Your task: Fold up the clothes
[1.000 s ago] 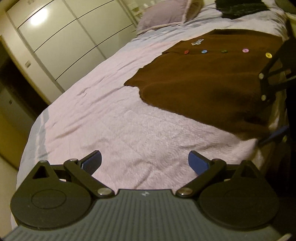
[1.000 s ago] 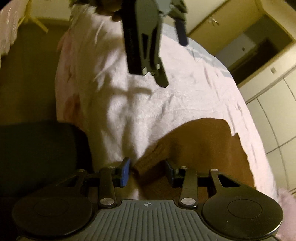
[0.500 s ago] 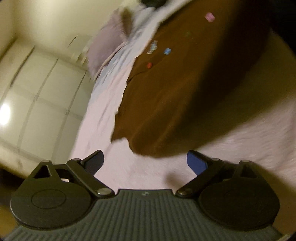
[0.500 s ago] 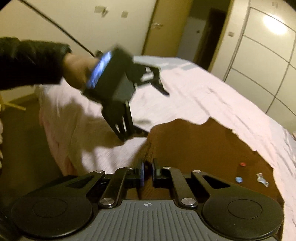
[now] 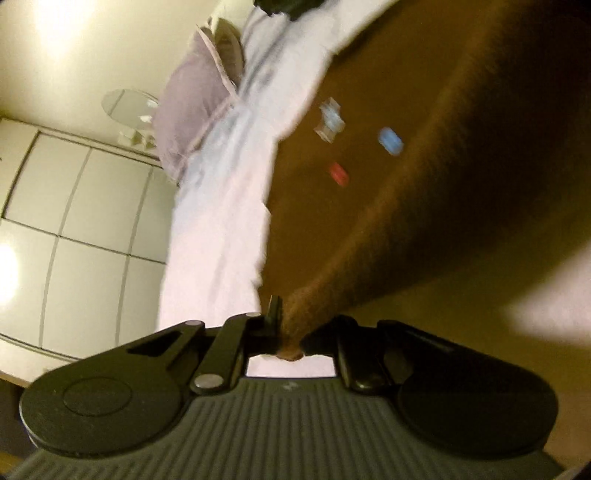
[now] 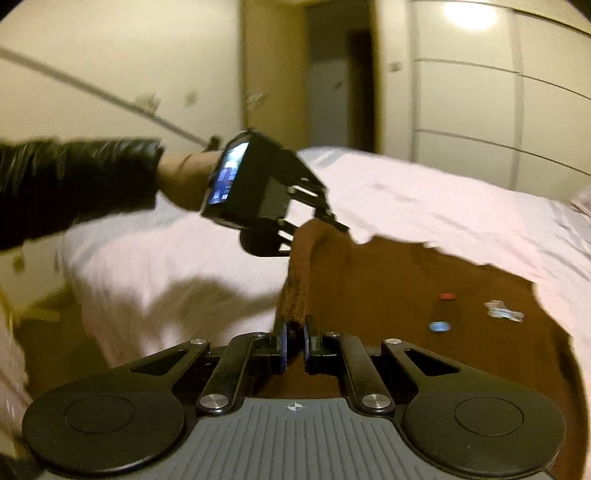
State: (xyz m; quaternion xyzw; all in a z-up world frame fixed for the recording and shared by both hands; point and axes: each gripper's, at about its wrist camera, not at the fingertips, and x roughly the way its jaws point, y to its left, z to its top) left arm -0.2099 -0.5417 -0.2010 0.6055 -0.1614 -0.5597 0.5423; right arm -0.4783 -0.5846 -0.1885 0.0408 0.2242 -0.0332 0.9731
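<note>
A brown knitted garment with coloured buttons lies on the pale pink bed. My right gripper is shut on its near hem corner. In the left wrist view the same brown garment fills the right side, and my left gripper is shut on a bunched edge of it. From the right wrist view the left gripper appears ahead, held by a hand in a black sleeve, pinching the garment's raised far hem corner. The hem stretches between both grippers, lifted off the bed.
A lilac pillow lies at the head of the bed with a dark garment beyond it. White wardrobe doors run along one side and a dark doorway stands behind. The bed's foot edge drops to the floor.
Both grippers went from open to shut on the brown garment's hem. The left gripper swung in from above the bare sheet. The hem now rises off the bed between them.
</note>
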